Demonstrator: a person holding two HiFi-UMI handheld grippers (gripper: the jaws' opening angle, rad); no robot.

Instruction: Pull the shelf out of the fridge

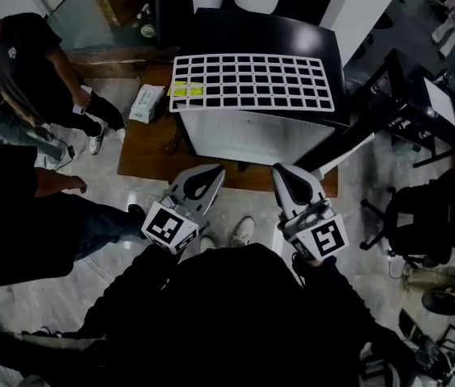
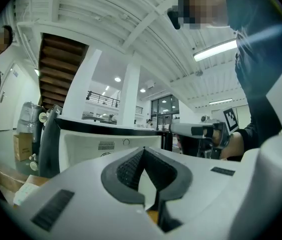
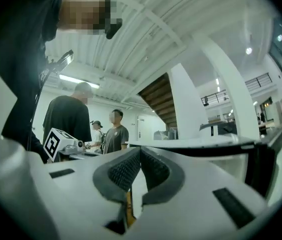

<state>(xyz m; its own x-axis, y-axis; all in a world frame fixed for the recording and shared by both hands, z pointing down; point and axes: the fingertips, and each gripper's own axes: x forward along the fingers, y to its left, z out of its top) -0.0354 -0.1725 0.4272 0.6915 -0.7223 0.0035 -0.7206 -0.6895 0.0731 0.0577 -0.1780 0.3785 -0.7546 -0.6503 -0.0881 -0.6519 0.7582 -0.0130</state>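
Looking finished, with the wire shelf (image 1: 252, 81) lying atop the fridge (image 1: 260, 139); holding left gripper (image 1: 210, 174) and right gripper (image 1: 285, 176) empty, jaws together, near its front

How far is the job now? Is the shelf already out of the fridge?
Done, it seems: the white wire shelf lies on top of the fridge. In hand: nothing; the left gripper and right gripper are shut, empty, short of the fridge. Left: apparently nothing.

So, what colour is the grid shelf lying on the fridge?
The shelf is white; the head view shows it best.
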